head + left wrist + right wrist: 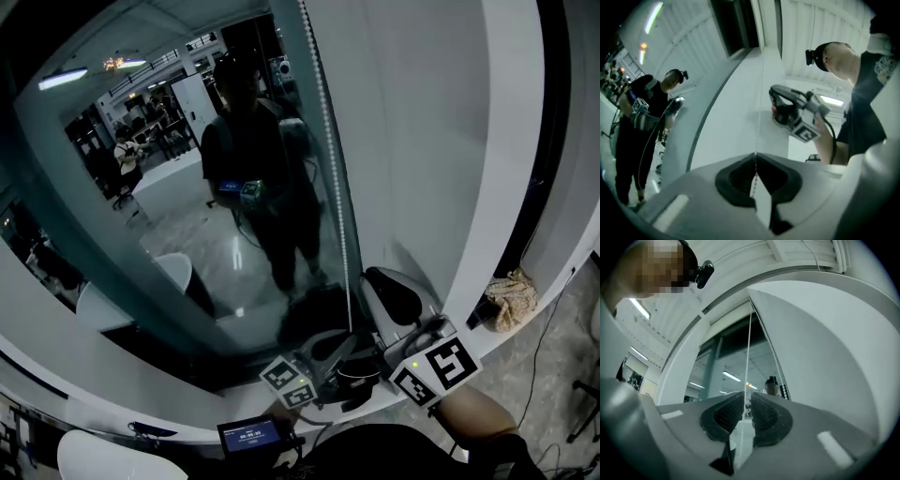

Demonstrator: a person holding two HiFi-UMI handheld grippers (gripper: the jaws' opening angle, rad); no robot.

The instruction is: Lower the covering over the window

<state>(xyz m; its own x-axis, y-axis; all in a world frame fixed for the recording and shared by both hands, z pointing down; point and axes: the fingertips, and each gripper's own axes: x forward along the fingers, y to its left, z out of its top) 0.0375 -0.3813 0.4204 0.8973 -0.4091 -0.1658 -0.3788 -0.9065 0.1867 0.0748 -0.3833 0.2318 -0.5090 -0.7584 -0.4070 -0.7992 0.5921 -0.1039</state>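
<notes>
Jaws of left gripper (755,158) clenched on one bead chain (758,129); of right gripper (746,398), released.

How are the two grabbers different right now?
The left gripper has its jaws pressed together; the right gripper has its jaws apart. The left gripper pinches the bead chain; in the right gripper the chain only runs loose through the gap, unpinched. Both have grey jaws with dark pads, and both are lined up on that chain.

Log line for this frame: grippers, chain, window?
left gripper: shut on bead chain | right gripper: open, bead chain runs between pads, not pinched | window: glass uncovered
</notes>
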